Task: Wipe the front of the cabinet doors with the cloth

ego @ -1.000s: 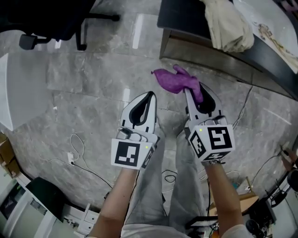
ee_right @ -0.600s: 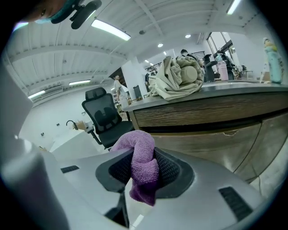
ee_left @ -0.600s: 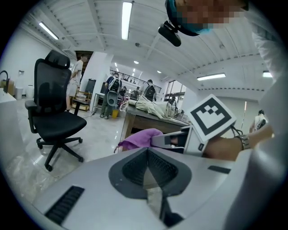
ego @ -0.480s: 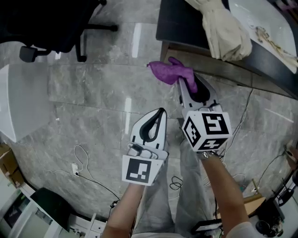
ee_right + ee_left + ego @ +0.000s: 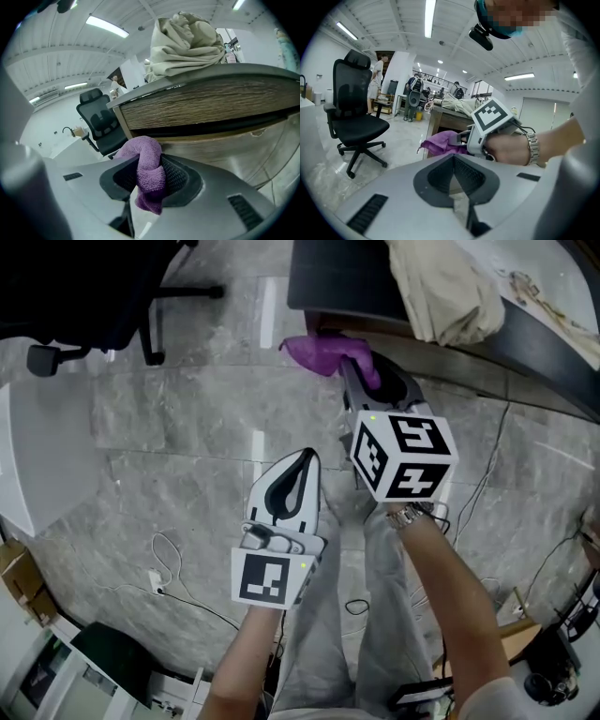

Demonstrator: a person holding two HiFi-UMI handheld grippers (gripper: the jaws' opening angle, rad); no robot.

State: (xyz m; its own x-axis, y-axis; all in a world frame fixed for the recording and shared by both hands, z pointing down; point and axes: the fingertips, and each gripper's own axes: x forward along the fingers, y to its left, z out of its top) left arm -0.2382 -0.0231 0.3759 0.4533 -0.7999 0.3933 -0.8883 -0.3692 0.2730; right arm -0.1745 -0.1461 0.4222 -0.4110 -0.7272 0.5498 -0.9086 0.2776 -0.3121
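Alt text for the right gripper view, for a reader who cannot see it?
The right gripper is shut on a purple cloth, near a wood-grain cabinet front. A beige bundle lies on top of the cabinet; a black office chair stands beyond.

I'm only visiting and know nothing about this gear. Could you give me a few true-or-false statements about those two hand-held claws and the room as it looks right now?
1. The right gripper is shut on a purple terry cloth. True.
2. The left gripper grips a cloth as well. False: its jaws are together with nothing between them.
3. A crumpled beige fabric bundle lies on top of the wood-grain cabinet. True.
4. The black wheeled office chair stands on the person's right. False: it stands on the left, on the grey stone floor.
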